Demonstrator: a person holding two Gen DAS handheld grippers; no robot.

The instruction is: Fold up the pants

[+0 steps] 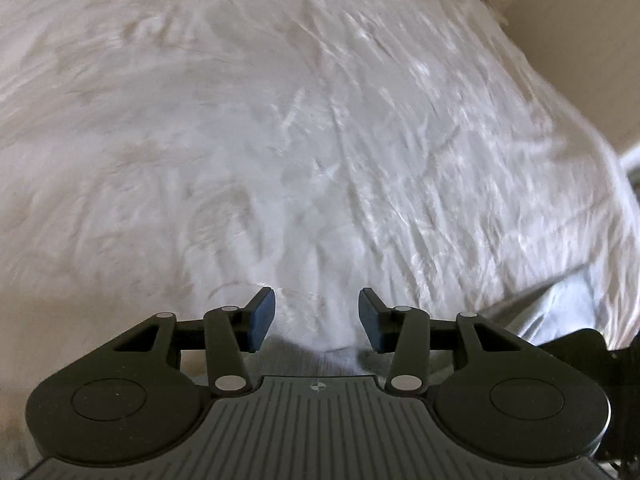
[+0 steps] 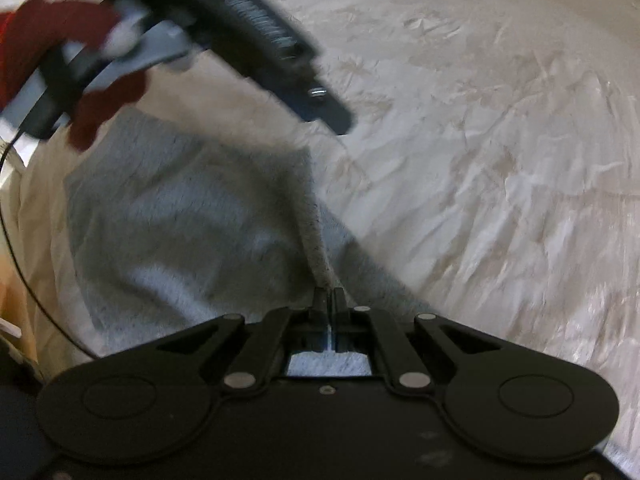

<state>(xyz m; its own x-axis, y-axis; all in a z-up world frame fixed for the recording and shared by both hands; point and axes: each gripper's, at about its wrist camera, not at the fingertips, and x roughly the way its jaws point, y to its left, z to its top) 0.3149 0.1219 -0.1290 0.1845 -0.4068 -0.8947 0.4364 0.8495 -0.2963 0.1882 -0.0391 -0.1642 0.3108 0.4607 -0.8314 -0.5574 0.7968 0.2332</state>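
While our right tool [image 2: 329,294] is pinched fully together on a raised ridge of the grey pants [image 2: 180,216], our left tool [image 1: 316,318] stands partly open with nothing between its blue pads [image 1: 262,318], only the white bedsheet [image 1: 320,140] beyond them. The pants lie on the bed, spread mostly to the left of the right tool in its view, and the gripped ridge runs straight away from the closed fingertips, rising up the picture towards the middle of the bed. That line reads to us as the long axis of the fold, so we judge that any pull should travel along it or square across it, not at a slant.

From the left wrist view only a little grey cloth shows, low down just under the pads and again at the lower right edge; the blur makes it hard to say whether that is the same garment or a shadowed part of it. In the right wrist view the left tool's black body crosses the upper left, held by a hand in a red glove [image 2: 44,40], above the far edge of the pants. So the right hand is the one holding the cloth, and the left is close but empty.

We see no containers anywhere on the bed.
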